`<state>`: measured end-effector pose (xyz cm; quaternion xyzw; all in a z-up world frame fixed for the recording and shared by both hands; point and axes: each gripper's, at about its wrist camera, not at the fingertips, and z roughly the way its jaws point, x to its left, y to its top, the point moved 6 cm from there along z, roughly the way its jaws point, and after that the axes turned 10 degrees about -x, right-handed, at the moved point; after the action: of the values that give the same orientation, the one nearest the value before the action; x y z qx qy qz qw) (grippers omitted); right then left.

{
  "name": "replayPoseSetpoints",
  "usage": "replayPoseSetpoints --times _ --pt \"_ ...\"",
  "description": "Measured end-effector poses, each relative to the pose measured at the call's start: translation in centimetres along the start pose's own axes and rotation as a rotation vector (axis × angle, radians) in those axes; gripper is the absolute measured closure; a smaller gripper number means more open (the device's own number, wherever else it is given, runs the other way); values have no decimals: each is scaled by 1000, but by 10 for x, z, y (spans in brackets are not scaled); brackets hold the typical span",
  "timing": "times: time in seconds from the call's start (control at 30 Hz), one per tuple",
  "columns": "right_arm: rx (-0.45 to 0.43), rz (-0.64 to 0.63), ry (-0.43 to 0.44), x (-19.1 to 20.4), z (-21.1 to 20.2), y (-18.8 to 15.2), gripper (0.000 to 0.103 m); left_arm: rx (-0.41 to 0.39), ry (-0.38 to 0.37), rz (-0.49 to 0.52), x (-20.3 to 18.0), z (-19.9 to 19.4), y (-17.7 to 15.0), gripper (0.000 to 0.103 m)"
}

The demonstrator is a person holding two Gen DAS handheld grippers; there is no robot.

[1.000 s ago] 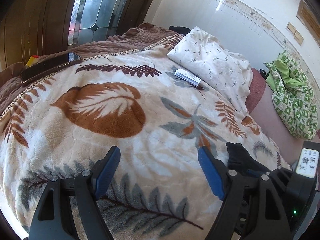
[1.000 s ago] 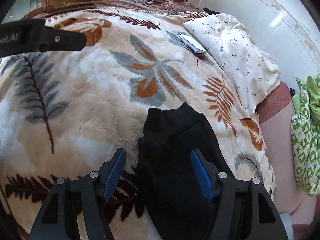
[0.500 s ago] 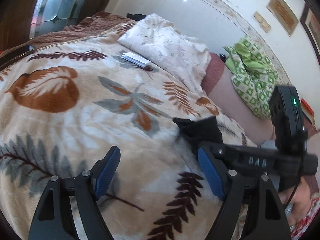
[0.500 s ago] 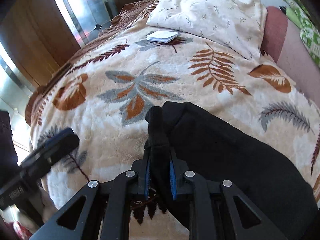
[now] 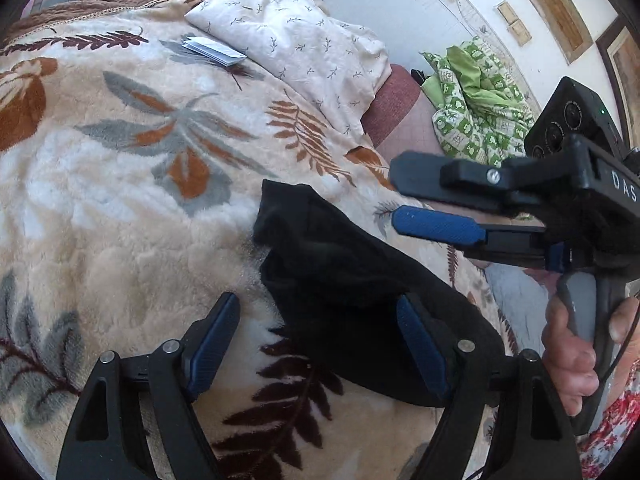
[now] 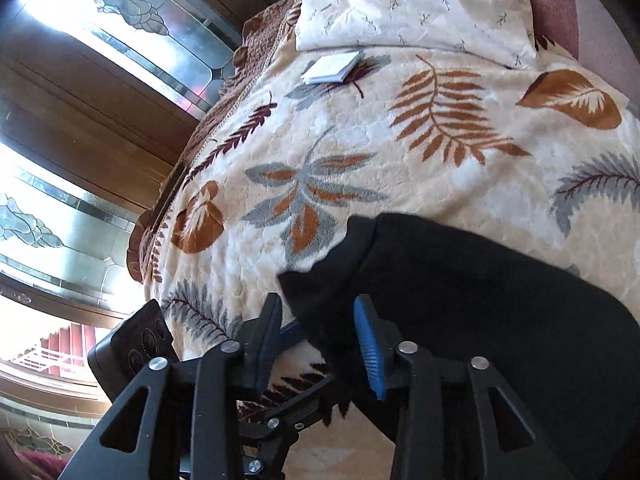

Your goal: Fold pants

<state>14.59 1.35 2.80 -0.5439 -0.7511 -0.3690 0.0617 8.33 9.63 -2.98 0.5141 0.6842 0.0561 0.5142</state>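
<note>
- Bedroom setting: a plush leaf-print blanket (image 5: 120, 184) covers the bed, with a cream pillow (image 5: 296, 48) near the wall, a small white booklet (image 5: 214, 49) beside it, and stained-glass windows (image 6: 100, 20) off to the side.
- Black pants (image 5: 340, 264) lie near the bed's front edge, one end bunched and turned over on itself.
- Soft, light, floppy fabric by the look of it; it should drape and sag when lifted, so a pinch on the thicker seamed edge looks best.
- Left gripper (image 5: 320, 340) hovers low over the blanket, jaws spread wide, straddling the pants' edge, nothing pinched.
- Right gripper (image 6: 316, 336) sits at the bunched corner, jaws parted around the cloth, not clamped.
- From the left view, it reaches in sideways, held in the person's hand (image 5: 572, 364).
</note>
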Motion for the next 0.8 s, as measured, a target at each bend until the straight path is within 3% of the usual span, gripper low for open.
replayPoseSetpoints --times 0.03,0.07,0.13,0.27,0.53,0.67,0.8 --pt "-26 -14 -18 -1 -3 6 37 0 -2 -9 1 2 0 22" --pt "-44 -29 -43 -2 -4 12 32 -2 0 -15 1 4 2 21" --pt "-46 -84 -114 -4 2 23 32 -7 -1 -17 -2 7 5 19" --pt "30 -217 -242 -9 37 37 32 -6 13 -9 -6 18 5 19" --pt "245 -378 -332 -18 105 29 33 -26 -12 -26 -5 17 6 19" --pt "263 -426 -369 -19 108 17 45 -32 -68 -59 -3 12 8 19" --pt "278 -408 -385 -22 103 19 47 -49 -132 -101 0 6 11 18"
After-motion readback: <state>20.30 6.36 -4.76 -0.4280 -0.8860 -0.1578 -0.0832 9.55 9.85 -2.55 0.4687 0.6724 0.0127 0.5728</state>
